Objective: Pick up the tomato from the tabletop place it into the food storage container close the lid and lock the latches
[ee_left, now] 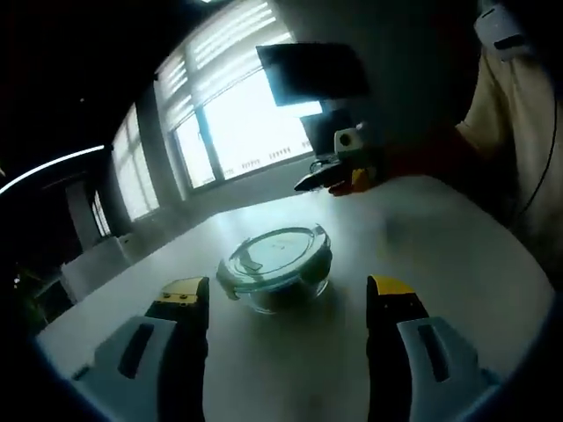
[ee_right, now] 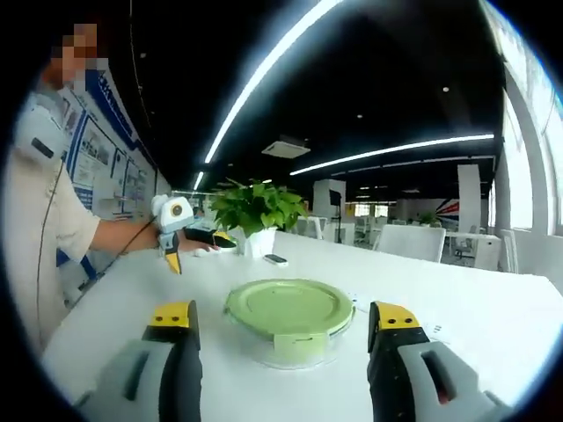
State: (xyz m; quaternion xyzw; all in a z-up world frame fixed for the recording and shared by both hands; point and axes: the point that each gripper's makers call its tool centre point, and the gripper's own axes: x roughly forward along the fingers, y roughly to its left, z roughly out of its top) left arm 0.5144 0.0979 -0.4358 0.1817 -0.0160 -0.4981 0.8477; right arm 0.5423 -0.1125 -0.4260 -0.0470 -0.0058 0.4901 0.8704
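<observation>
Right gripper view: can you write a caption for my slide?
Open right gripper faces a lidded container on the white table, with the left gripper and a potted plant behind.

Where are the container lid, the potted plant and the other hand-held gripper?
Container lid [ee_right: 288,307], right gripper view, middle of its green top.
Potted plant [ee_right: 255,207], right gripper view, its leaves.
Left hand-held gripper [ee_right: 171,236], right gripper view, between its yellow-tipped ends, jaw gap unclear.

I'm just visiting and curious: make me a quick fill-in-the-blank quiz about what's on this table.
1. The food storage container has a ____ lid.
2. That lid sits ____ the container.
3. Behind it stands a leafy ____ in a white pot.
4. The container's shape is ____.

Missing words: green; on; plant; round
</observation>
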